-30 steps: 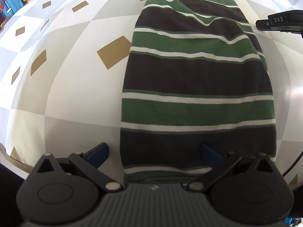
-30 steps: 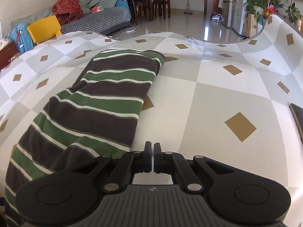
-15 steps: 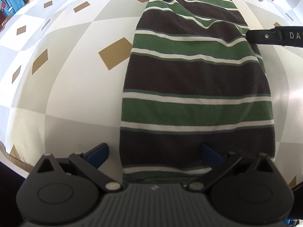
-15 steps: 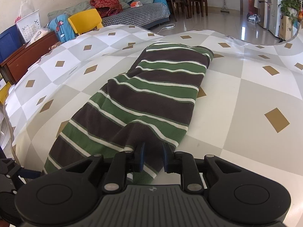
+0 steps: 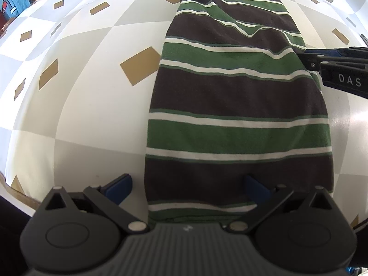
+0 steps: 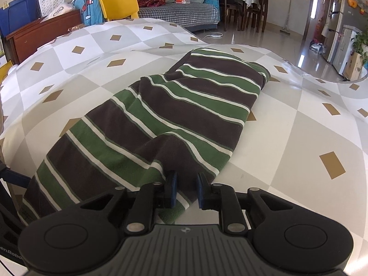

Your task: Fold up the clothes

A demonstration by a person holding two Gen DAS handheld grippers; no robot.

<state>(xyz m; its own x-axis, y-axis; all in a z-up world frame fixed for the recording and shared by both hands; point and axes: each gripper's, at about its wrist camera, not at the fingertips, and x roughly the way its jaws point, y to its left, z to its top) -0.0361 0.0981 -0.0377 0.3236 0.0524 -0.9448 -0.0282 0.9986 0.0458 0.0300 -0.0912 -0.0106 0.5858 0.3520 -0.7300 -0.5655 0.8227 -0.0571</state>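
Our striped shirt (image 5: 239,105) lies on the checkered counter (image 5: 92,105) as a long narrow strip, so the lengthwise folds look done; the crosswise fold remains. Our left tool (image 5: 186,187) sits spread wide over its near hem. Our right tool (image 6: 186,189) straddles the side edge, not yet clamped.

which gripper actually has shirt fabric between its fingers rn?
The right gripper: the striped shirt edge bunches between its part-open fingers. The left gripper is wide open, straddling the hem.
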